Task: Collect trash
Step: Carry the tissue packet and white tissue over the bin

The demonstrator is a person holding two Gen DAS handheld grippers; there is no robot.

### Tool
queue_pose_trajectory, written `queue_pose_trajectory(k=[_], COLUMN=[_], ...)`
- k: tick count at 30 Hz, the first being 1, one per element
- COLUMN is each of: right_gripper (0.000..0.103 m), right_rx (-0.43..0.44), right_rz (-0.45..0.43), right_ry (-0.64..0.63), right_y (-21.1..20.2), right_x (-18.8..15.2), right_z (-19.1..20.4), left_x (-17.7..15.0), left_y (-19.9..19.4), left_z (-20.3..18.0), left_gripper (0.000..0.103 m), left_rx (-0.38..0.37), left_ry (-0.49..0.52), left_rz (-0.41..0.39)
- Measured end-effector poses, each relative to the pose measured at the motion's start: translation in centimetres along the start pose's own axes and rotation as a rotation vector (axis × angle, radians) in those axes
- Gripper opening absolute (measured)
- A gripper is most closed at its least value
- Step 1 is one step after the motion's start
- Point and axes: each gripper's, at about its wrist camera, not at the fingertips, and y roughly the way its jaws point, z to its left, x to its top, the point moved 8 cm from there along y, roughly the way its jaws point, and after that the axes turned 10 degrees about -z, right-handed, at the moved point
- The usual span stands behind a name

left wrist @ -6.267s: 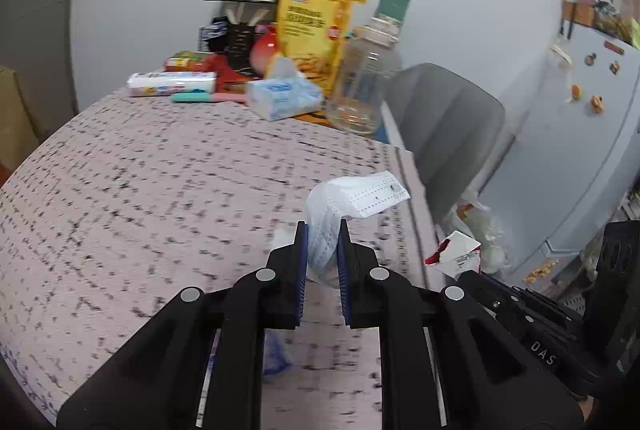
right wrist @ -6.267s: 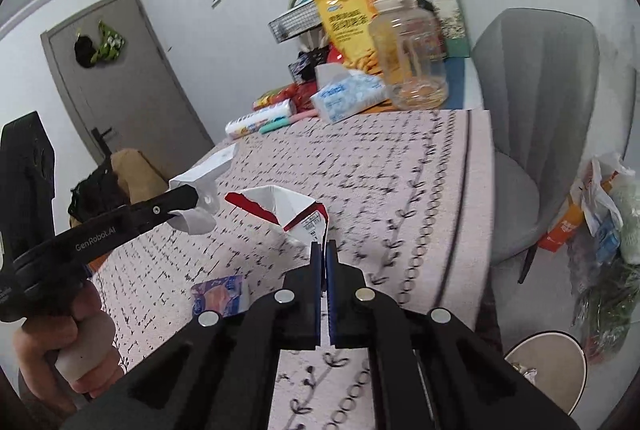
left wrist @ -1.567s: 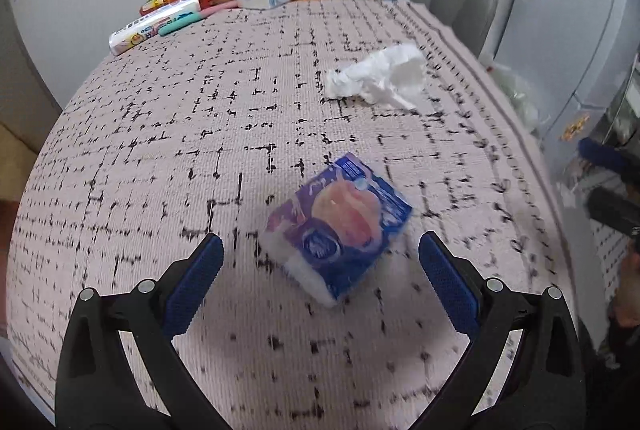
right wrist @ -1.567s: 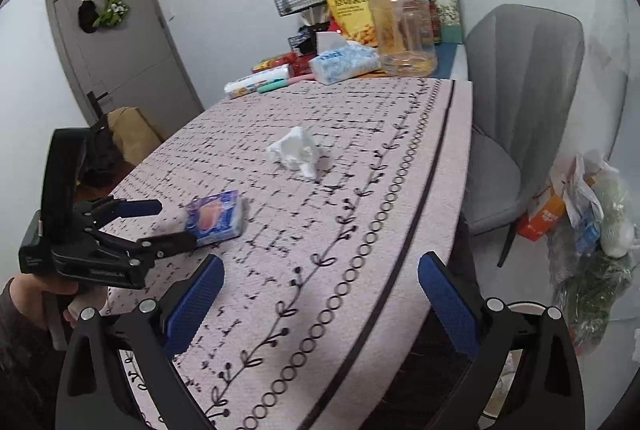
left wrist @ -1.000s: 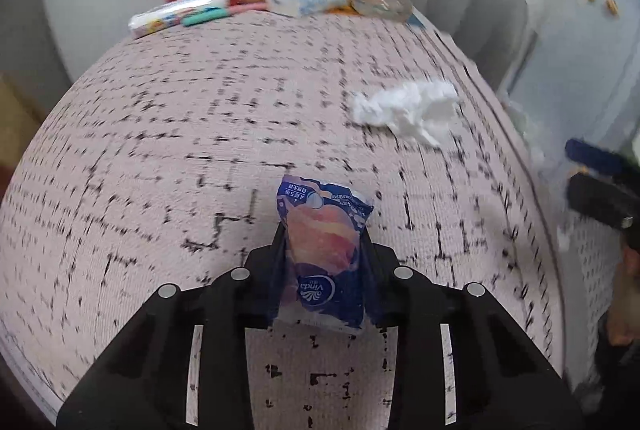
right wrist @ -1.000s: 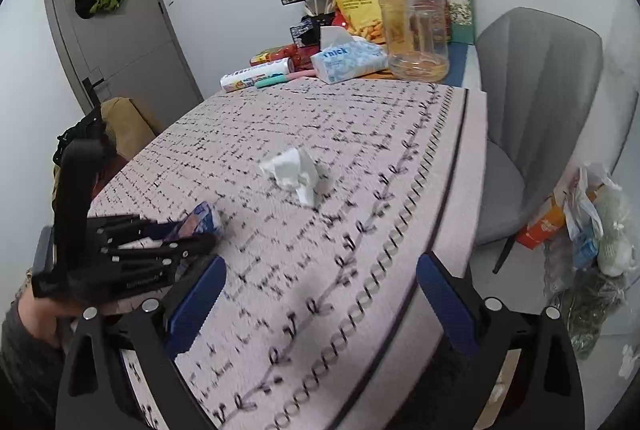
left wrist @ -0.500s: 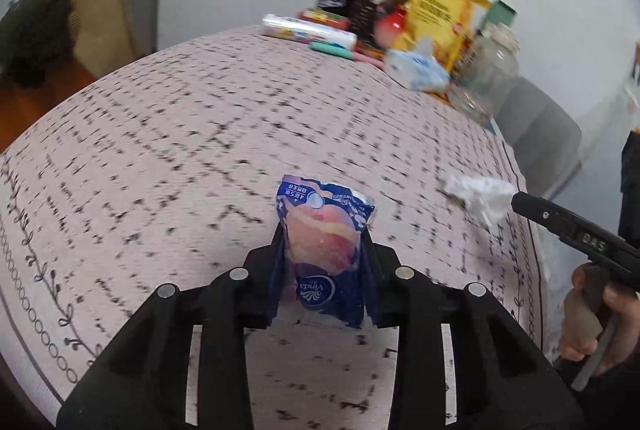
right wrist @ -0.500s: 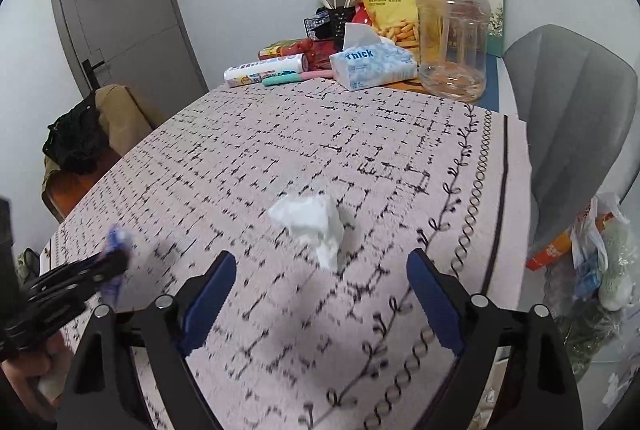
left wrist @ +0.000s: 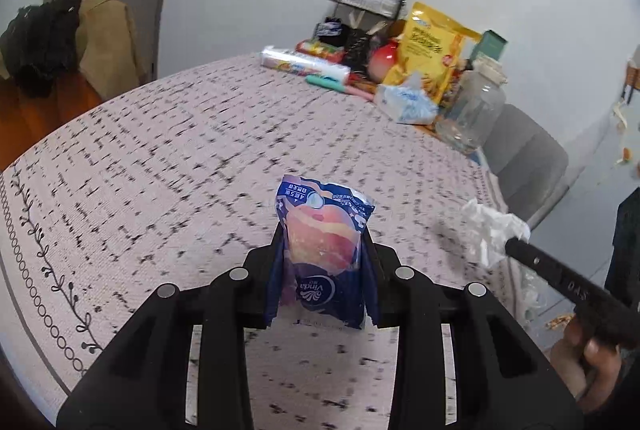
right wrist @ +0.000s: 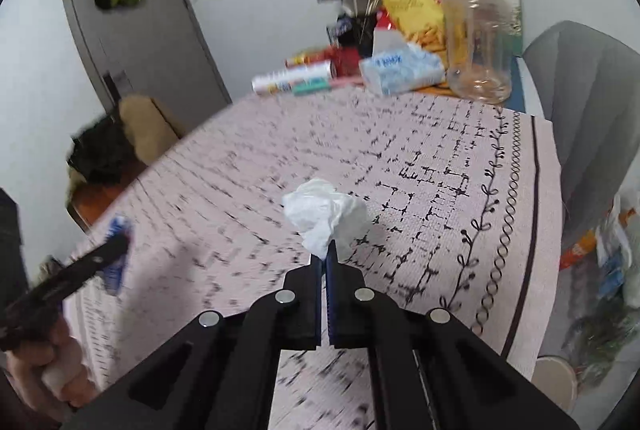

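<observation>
Left wrist view, bottom centre: the left gripper (left wrist: 323, 250) has its fingers pressed narrow against both sides of a blue tissue packet (left wrist: 323, 250), which stands upright between them, lifted clear of the pink patterned tablecloth (left wrist: 160, 165).
Left wrist view, right edge: the right gripper (left wrist: 510, 244) comes in from the lower right with a crumpled white tissue (left wrist: 490, 230) at its tip; a hand (left wrist: 588, 358) grips its handle.
Left wrist view, upper right: a yellow snack bag (left wrist: 432, 45), a clear plastic jar (left wrist: 474, 105) and a soft tissue pack (left wrist: 404, 101) crowd the far end of the table.
Right wrist view, bottom centre: the fingers have just been closing and now pinch the lower edge of the crumpled tissue, which bulges above the tips just over the cloth.
Right wrist view, left edge: the left gripper shows as a blurred dark bar with the blue packet at its tip.
Right wrist view, right side: a grey chair (right wrist: 588, 101) stands beside the table.
Right wrist view, upper left: a grey door (right wrist: 132, 29).
</observation>
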Motion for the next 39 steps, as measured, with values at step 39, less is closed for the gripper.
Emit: queue_pose_trajectory(k=[39], right_gripper=[0.003], right_rx=[-0.207], right_rz=[-0.153], right_ry=[0.160], right_y=[-17.5], right_x=[-4.0], right_z=[-24.0], left_x=[-11.8], left_y=[5.6], left_z=[-34.3], left_gripper=[0.033], left_rx=[-0.400], left_ry=[0.339], left_rz=[0.252])
